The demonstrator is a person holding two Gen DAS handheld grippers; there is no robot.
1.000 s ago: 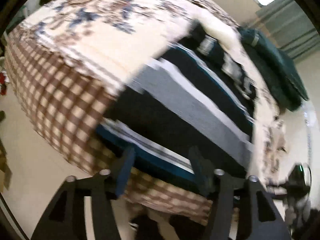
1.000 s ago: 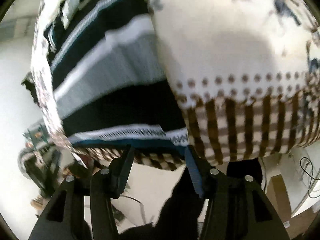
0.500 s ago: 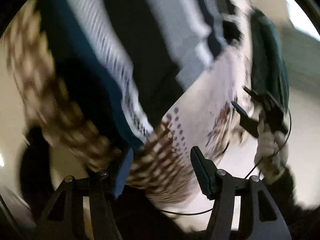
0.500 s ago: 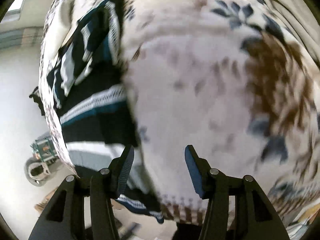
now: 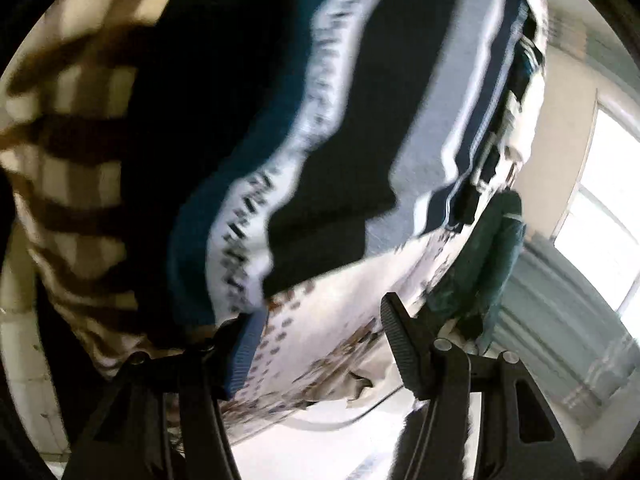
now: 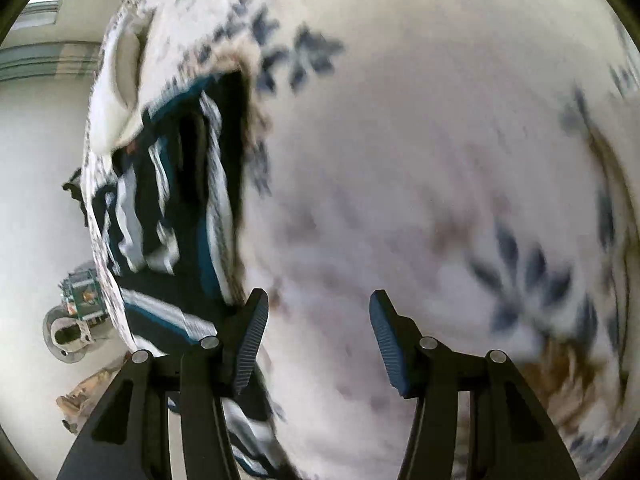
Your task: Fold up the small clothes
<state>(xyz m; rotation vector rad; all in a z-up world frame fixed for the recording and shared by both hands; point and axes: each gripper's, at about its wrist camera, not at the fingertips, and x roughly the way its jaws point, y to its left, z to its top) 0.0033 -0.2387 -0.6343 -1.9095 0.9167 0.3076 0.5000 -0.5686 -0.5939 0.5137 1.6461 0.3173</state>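
A striped garment (image 5: 336, 128) with black, grey, white and teal bands lies on a cream floral cloth (image 5: 332, 312). In the left wrist view its hem corner sits just above my left fingers. My left gripper (image 5: 318, 344) is open, its jaws wide apart at that corner, holding nothing. In the right wrist view the same garment (image 6: 176, 208) lies at the left, its edge beside my left finger. My right gripper (image 6: 316, 332) is open over the floral cloth (image 6: 440, 160), empty. Both views are blurred.
The cloth's brown checked border (image 5: 72, 160) hangs over the edge at left. A dark green garment (image 5: 496, 256) lies at the far end. A window (image 5: 600, 208) is at the right. A round device (image 6: 72, 320) stands on the floor.
Both grippers have swung and closed in on the garment's near corners. The left view has rolled, the hem corner now at its fingers. The right moved over the floral cloth beside the garment's edge.
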